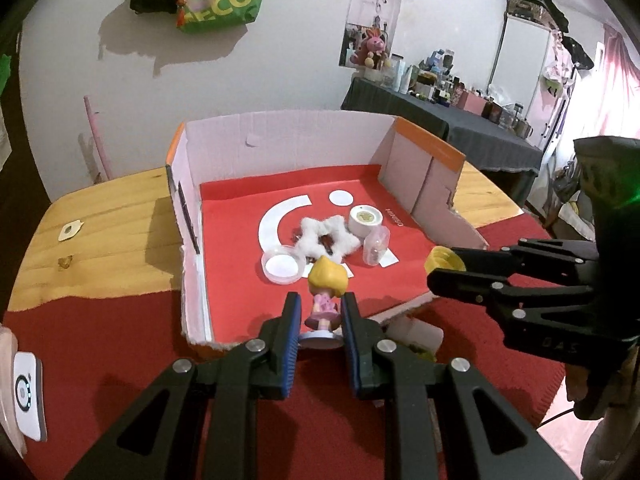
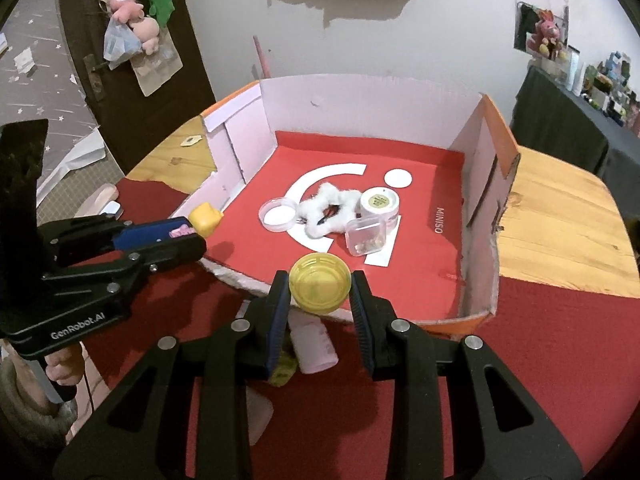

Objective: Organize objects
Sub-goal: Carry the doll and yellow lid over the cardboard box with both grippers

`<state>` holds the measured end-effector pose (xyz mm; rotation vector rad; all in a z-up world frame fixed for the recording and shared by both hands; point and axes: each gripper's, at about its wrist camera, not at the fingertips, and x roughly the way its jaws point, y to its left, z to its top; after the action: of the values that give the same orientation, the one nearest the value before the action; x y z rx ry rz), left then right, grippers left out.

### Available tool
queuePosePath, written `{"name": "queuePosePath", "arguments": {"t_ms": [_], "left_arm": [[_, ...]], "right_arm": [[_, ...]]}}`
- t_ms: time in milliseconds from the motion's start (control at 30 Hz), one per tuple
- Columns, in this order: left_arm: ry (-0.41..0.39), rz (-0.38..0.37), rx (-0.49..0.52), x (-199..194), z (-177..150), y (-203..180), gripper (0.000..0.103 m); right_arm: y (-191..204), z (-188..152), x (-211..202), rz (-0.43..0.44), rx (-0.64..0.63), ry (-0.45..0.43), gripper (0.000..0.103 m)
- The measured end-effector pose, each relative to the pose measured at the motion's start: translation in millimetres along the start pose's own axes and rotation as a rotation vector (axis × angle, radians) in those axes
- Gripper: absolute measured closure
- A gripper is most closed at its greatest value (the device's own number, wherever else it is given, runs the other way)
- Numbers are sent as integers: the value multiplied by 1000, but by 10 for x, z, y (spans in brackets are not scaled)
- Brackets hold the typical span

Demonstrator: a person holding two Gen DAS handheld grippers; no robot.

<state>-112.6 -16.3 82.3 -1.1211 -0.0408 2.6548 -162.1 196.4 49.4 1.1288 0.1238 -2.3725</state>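
Left gripper (image 1: 318,322) pads pinch a blonde doll figurine (image 1: 325,296) at the waist, held above the cardboard box's (image 1: 280,136) torn near edge. Right wrist view: right gripper (image 2: 319,294) clamps a yellow cap (image 2: 320,288) over that edge. Beneath it lies what looks like a pink bottle (image 2: 314,346), partly hidden.

Right gripper (image 2: 320,292) clamping yellow cap (image 2: 320,286) at center, cardboard box (image 2: 476,152) at twelve o'clock, left gripper (image 2: 188,236) gripping figurine (image 2: 204,218) at nine o'clock
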Motion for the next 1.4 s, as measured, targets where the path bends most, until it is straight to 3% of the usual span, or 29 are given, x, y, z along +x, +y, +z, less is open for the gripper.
{"name": "queuePosePath", "arguments": {"t_ms": [700,1400], "left_arm": [[135,-9,26,588,89,102,82],[180,7,5,886,191,232,82]], "right_arm": [[-140,164,588,6,-11,131,74],[-281,243,828,17,2,173,74]]}}
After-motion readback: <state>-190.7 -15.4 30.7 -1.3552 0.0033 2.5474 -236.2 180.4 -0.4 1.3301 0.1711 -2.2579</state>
